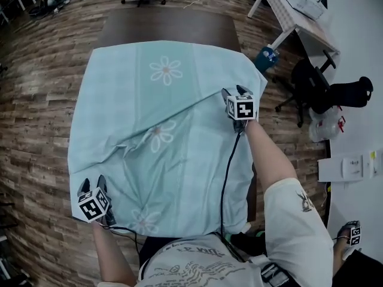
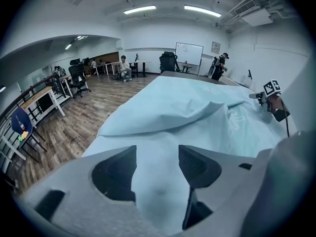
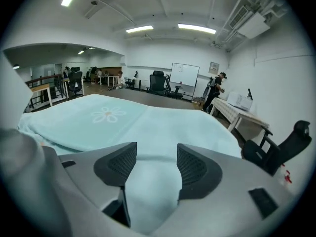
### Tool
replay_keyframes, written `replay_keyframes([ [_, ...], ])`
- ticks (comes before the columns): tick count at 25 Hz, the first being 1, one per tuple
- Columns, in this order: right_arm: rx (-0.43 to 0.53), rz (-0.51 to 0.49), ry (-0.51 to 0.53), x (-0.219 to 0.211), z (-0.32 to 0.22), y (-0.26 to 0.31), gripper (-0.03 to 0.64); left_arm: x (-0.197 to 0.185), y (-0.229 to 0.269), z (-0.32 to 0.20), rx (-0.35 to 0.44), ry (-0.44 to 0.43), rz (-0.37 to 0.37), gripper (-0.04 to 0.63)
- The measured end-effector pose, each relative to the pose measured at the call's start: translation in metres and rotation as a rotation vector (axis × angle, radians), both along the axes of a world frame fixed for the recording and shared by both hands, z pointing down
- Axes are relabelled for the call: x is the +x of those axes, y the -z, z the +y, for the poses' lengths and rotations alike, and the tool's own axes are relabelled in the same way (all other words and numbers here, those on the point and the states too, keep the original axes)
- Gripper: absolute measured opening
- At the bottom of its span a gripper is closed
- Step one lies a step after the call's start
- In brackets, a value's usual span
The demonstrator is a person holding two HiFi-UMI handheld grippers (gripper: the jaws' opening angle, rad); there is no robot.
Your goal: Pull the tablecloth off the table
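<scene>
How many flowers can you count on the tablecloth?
3 flowers on the cloth: far end, middle, near edge. Folds may hide others.

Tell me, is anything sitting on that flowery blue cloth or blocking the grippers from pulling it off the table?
Nothing visible does. The tablecloth lies rumpled but bare on the dark table. The left gripper and right gripper each stand open at its edge, with cloth already between the jaws.

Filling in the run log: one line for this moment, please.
left tool: open, at tablecloth corner | right tool: open, at tablecloth edge | table: far end bare
</scene>
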State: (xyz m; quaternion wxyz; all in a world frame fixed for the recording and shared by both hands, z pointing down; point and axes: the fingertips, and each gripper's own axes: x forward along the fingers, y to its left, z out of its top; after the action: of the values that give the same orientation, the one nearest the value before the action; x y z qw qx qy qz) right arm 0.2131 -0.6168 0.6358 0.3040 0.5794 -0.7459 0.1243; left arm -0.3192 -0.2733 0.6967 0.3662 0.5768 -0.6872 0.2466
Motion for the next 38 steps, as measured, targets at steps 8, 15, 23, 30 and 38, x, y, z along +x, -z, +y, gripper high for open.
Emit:
replay_keyframes([
  [8,-0.187,-0.036,-0.017,-0.003,-0.007,-0.054,0.249,-0.002,-0.027,0.007,-0.091,0.004,0.032,0.265],
  [15,-0.288,-0.091,-0.036,-0.004,-0.001,-0.072,0.249,-0.006,-0.032,0.008,-0.067,0.031,0.065,0.275],
  [23,-0.353,-0.077,-0.051,-0.019,0.008,-0.072,0.097,-0.007,-0.031,0.003,-0.071,0.005,0.039,0.036],
  [30,-0.382,-0.016,-0.041,-0.025,0.021,-0.074,0.017,-0.005,-0.027,0.002,-0.091,-0.027,0.000,0.012],
  [38,-0.226,-0.101,-0.009,-0.042,0.044,-0.029,0.015,-0.010,0.013,0.008,0.008,-0.028,0.004,0.011],
])
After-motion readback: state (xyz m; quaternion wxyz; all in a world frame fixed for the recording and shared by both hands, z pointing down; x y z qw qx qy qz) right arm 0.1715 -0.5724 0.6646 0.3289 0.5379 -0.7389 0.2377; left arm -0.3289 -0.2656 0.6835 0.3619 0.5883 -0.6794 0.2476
